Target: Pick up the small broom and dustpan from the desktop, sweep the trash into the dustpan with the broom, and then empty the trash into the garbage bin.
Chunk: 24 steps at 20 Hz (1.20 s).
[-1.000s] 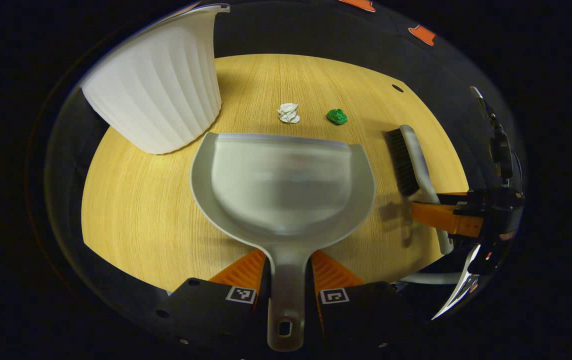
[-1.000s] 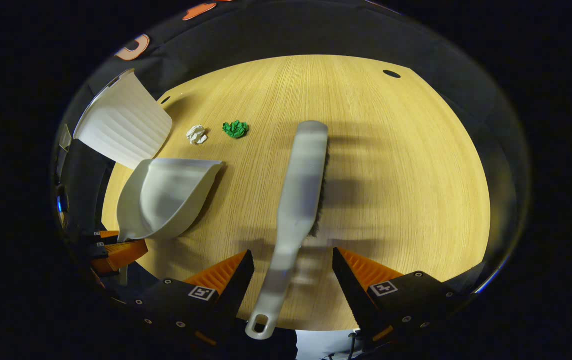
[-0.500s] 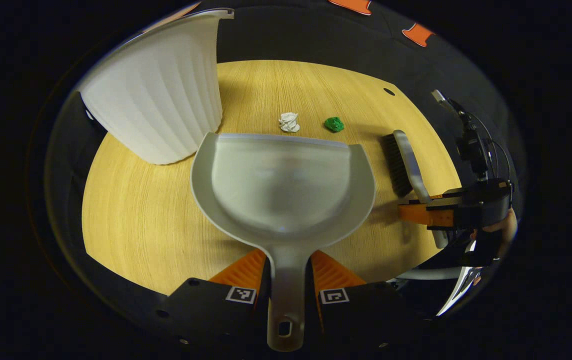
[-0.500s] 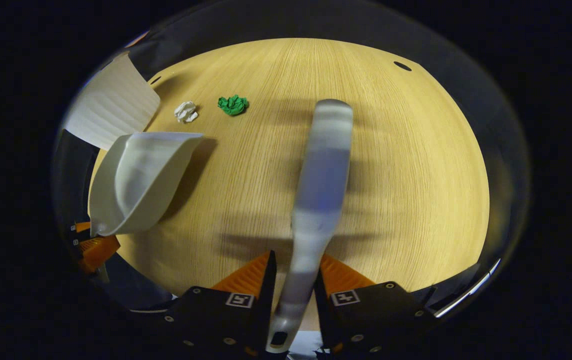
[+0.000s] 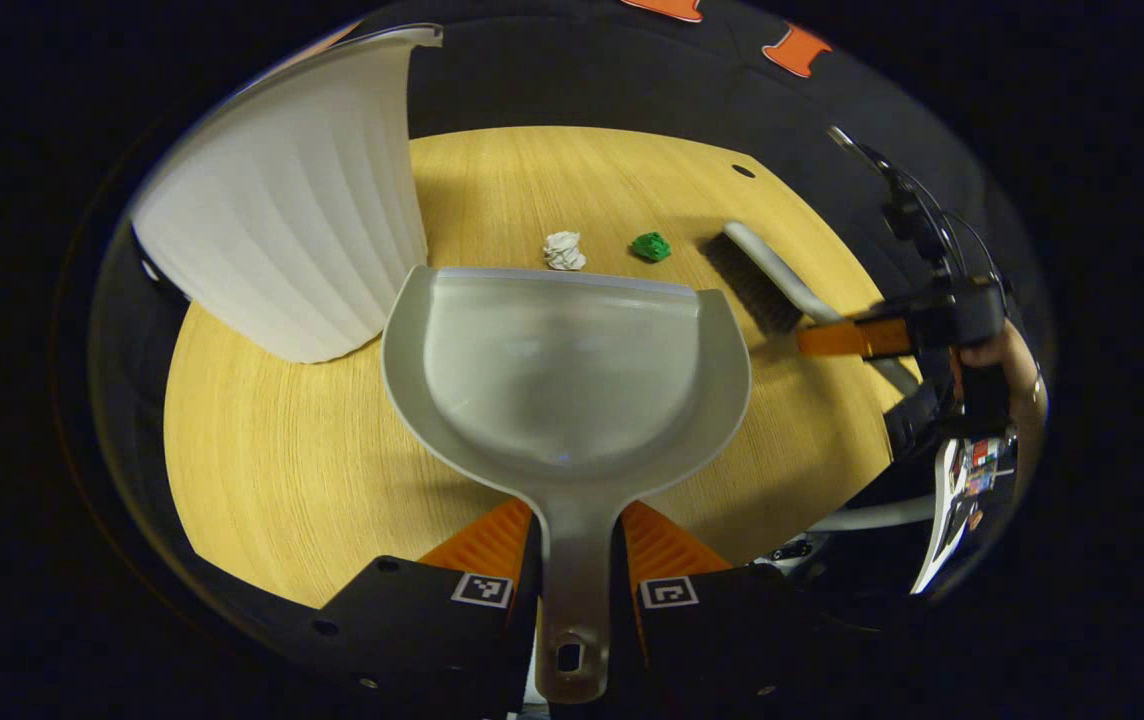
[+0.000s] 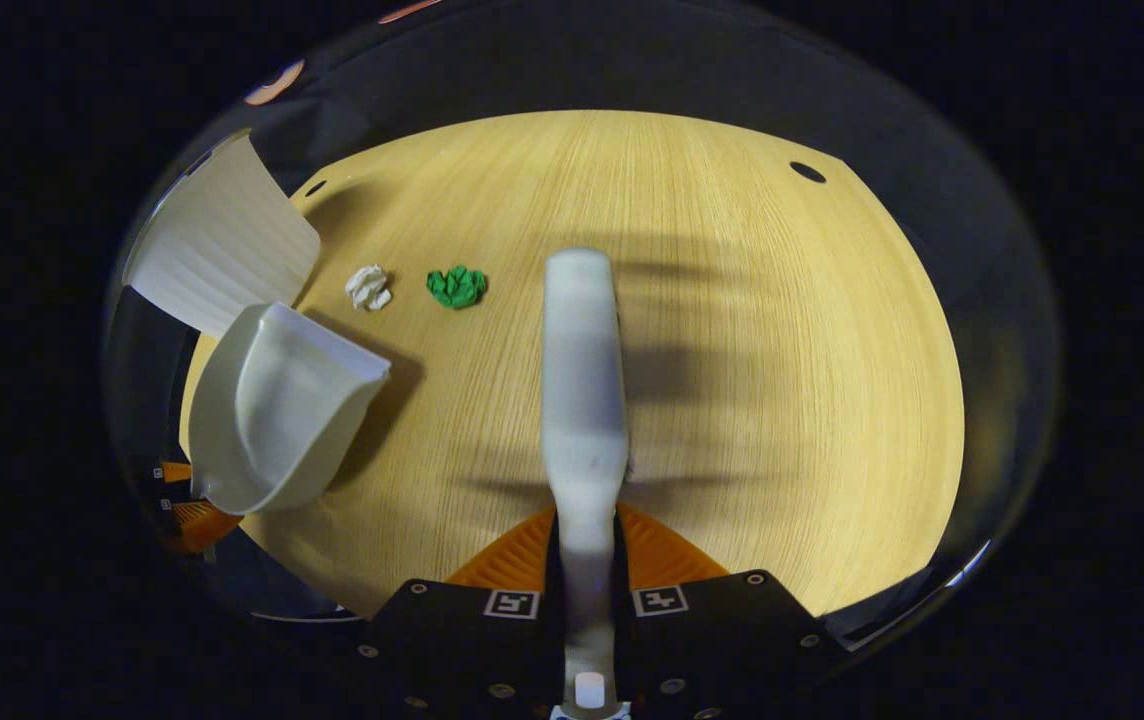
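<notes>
The grey dustpan (image 5: 566,372) is held by its handle between the orange fingers of the left gripper (image 5: 577,545), which press on the handle from both sides. In the left gripper view its scoop faces forward over the wooden desktop (image 5: 282,450), its front edge lying just short of the trash. In the right gripper view the dustpan (image 6: 277,405) sits at the left, tilted, with the left gripper's orange fingers (image 6: 194,520) below it.

The broom (image 6: 584,400) is clamped by its handle in the right gripper (image 6: 587,555), whose two fingers close tightly on it; the head points forward over the desk, its pale back toward the camera. In the left gripper view the broom (image 5: 767,285) shows its dark bristles facing the dustpan's right side, with the right gripper (image 5: 857,338) and the hand (image 5: 1007,355) that holds it behind it.

Two bits of trash lie on the desk near each other: a white crumpled paper (image 5: 563,250) and a green crumpled paper (image 5: 650,246). Both sit just beyond the dustpan's front edge, the green one nearer the broom.

The white ribbed garbage bin (image 5: 287,215) stands on the left part of the desk, just beside the dustpan's left edge.

The desktop is light wood with a straight grain, and small dark holes (image 6: 807,172) show near its far corners. Soft shadows of the broom fall across it. Black cloth walls the booth behind the desk.
</notes>
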Each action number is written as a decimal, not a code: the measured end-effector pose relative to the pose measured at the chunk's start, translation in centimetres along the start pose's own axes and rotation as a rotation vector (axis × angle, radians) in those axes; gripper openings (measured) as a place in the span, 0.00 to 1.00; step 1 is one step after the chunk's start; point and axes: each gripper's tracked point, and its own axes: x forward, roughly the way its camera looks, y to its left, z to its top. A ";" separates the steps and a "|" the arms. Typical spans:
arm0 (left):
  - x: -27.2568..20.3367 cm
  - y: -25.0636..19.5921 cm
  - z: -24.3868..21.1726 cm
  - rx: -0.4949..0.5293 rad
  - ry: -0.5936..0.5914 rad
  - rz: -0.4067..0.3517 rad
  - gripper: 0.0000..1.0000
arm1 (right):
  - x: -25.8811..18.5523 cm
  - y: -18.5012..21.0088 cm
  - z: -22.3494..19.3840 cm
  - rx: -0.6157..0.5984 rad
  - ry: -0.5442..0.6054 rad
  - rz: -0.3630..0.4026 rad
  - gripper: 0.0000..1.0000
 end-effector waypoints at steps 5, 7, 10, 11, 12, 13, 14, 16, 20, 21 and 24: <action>1.6 0.4 0.6 0.041 0.073 -0.047 0.32 | 2.1 -0.3 6.9 -0.171 -0.053 0.028 0.19; 2.2 1.0 0.5 0.061 0.085 -0.071 0.32 | 3.2 0.4 8.6 -0.250 -0.066 0.061 0.19; 3.0 1.2 0.5 0.115 0.086 -0.097 0.32 | 3.9 2.2 9.5 -0.371 -0.077 0.129 0.19; 3.2 1.2 0.6 0.126 0.089 -0.103 0.32 | 4.0 3.4 9.4 -0.407 -0.082 0.168 0.19; 3.3 1.2 0.5 0.125 0.095 -0.109 0.32 | 4.1 4.5 9.2 -0.433 -0.084 0.198 0.19; 3.6 1.4 0.5 0.121 0.099 -0.111 0.32 | 4.2 5.3 8.9 -0.455 -0.082 0.223 0.19; 3.5 1.5 0.6 0.126 0.099 -0.107 0.32 | 4.2 6.3 8.4 -0.475 -0.080 0.245 0.19; 3.8 2.5 0.9 0.159 0.094 -0.095 0.32 | 4.0 8.1 7.8 -0.518 -0.073 0.287 0.19; 4.7 3.5 1.7 0.207 0.082 -0.094 0.33 | 3.1 9.3 6.6 -0.570 -0.057 0.356 0.19; 4.9 3.8 1.7 0.217 0.079 -0.093 0.32 | 2.9 9.6 6.4 -0.580 -0.053 0.379 0.19; 5.0 4.2 1.9 0.242 0.062 -0.093 0.32 | 2.5 10.5 5.9 -0.618 -0.036 0.412 0.19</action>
